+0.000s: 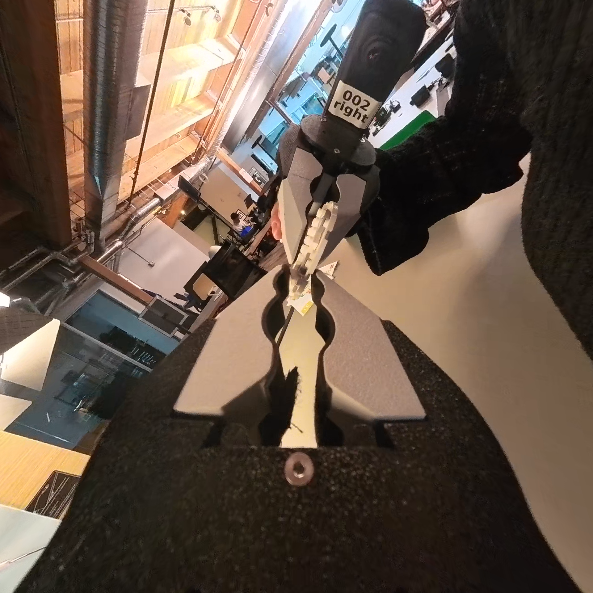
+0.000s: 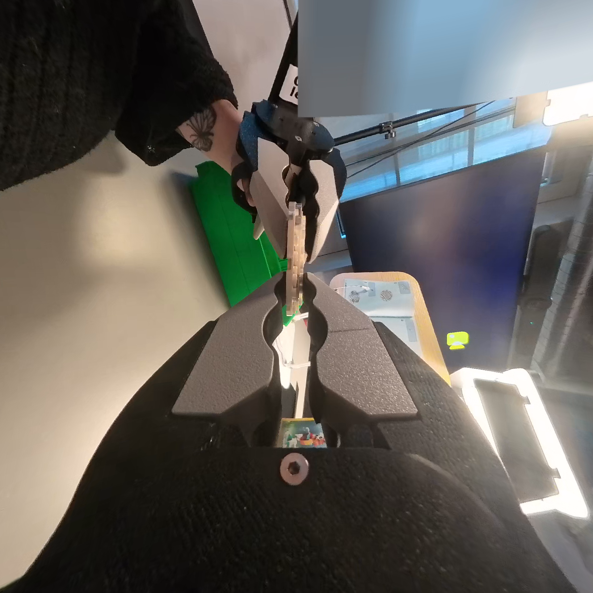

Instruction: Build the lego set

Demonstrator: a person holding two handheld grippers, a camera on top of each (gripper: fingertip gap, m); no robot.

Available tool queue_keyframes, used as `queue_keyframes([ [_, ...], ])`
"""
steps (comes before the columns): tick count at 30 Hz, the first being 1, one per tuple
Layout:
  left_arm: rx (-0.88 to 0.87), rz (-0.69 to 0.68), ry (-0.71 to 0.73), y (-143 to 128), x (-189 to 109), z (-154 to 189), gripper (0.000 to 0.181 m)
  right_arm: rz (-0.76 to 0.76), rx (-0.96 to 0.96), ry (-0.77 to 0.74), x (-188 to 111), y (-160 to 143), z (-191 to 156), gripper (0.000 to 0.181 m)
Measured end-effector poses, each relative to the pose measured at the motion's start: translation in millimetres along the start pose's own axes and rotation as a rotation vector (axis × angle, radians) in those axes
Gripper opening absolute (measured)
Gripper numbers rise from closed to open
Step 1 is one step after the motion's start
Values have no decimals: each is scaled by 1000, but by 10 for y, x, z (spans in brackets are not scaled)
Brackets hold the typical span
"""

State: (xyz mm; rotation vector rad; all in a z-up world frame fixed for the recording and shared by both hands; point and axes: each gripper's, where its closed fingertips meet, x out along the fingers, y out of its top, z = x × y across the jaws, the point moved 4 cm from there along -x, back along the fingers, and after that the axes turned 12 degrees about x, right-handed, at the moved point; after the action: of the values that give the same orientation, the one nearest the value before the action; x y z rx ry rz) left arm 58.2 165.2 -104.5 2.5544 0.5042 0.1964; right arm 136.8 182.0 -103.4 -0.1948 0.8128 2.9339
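Observation:
A white lego plate assembly [image 1: 316, 231] with studs is held edge-on in the air between both grippers. My left gripper [image 1: 298, 272] is shut on its near end. My right gripper [image 1: 303, 256] comes from above, tip to tip with the left, and is shut on the far end. In the right wrist view the same assembly [image 2: 296, 244] looks beige-white. There my right gripper [image 2: 293, 279] clamps its lower end and the left gripper [image 2: 296, 256] clamps its upper part. Black-sleeved arms [image 1: 481, 160] hold both tools.
A green bin [image 2: 231, 231] lies on the white table [image 2: 96, 288]. An instruction booklet [image 2: 382, 295] rests on a wooden surface [image 2: 426, 321] before a dark monitor [image 2: 449, 256]. The lego box [image 2: 303, 436] shows between my right fingers. A white tray [image 2: 513, 433] is at the right. Only a small space, under 4 cm, lies between the two pairs of fingers.

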Motion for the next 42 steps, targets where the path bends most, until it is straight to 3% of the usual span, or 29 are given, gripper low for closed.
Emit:
queue_keyframes([
  [15, 104, 12, 48, 40, -17, -20, 7, 26, 24, -5, 4, 37, 24, 6],
  [33, 115, -93, 90, -47, 2, -59, 5, 9, 41, -67, 39, -48, 76, 7],
  [36, 125, -114, 92, -85, 1, -72, 5, 14, 12, -85, 66, -21, 43, 31],
  [38, 118, -102, 91, -72, 1, -75, 5, -10, -29, -97, 87, -33, 19, 25],
  [40, 116, -102, 73, -76, 11, -48, 5, -15, -55, -122, 91, -33, 24, 9],
  [42, 76, -67, 86, -56, 8, -55, 7, -1, -45, -118, 79, -16, 23, 7],
])
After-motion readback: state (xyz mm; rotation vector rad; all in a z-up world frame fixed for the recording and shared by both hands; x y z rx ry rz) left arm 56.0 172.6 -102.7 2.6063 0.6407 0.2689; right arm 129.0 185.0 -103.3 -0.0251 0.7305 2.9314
